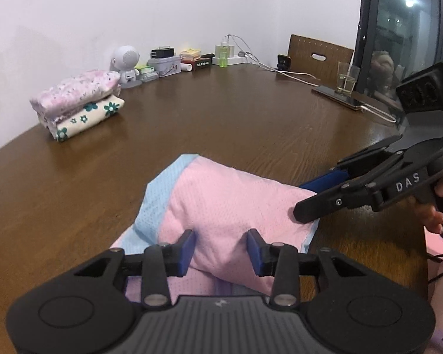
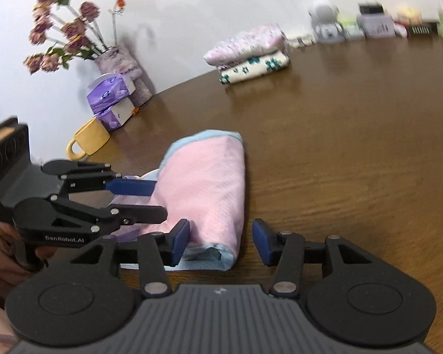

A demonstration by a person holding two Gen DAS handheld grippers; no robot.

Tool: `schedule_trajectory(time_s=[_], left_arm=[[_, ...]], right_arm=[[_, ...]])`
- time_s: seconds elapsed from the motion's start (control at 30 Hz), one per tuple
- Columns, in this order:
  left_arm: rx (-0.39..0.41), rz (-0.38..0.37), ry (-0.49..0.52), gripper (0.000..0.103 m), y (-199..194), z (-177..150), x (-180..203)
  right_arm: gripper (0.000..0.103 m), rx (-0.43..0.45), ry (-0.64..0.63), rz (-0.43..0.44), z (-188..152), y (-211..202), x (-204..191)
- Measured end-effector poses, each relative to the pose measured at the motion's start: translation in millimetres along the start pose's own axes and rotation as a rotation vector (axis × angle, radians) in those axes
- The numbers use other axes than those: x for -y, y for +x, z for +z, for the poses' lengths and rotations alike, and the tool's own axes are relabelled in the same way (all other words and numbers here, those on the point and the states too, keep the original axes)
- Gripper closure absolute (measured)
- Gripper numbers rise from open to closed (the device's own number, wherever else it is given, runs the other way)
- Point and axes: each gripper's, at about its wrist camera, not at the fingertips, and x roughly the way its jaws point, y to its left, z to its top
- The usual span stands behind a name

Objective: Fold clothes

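Observation:
A folded pink garment with light-blue trim (image 1: 221,200) (image 2: 206,183) lies on the brown wooden table (image 1: 251,112) near its front edge. My left gripper (image 1: 222,247) stands over the garment's near end, jaws apart, with a hump of pink cloth between the blue pads but not pinched. My right gripper (image 1: 307,199) reaches in from the right, its fingers spread at the garment's right edge. In the right wrist view my right gripper (image 2: 221,244) is open over the garment's light-blue hem, and my left gripper (image 2: 159,202) is open at its left side.
A stack of folded floral clothes (image 1: 79,100) (image 2: 251,56) sits farther back. A yellow mug (image 2: 88,141), tissue packs (image 2: 112,97) and a vase of flowers (image 2: 121,65) stand at the left. A glass (image 1: 346,78), phone (image 1: 336,96) and small clutter (image 1: 162,62) line the far edge.

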Motion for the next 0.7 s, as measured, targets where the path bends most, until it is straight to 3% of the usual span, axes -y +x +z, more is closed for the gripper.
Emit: schedule_trajectory(time_s=[0.23, 0.5, 0.7], left_arm=[[0.004, -0.033, -0.030, 0.064, 0.7, -3.9, -10.2], [0.005, -0.036, -0.045, 0.062, -0.3, -5.1, -11.5], [0.006, -0.028, -0.041, 0.061, -0.5, -5.1, -10.2]], right_arm=[[0.054, 0.013, 0.089, 0.042, -3.3, 2.8, 4.3], [0.065, 0.049, 0.162, 0.063, -7.1, 6.3, 7.3], [0.068, 0.056, 0.169, 0.078, -9.0, 8.5, 7.3]])
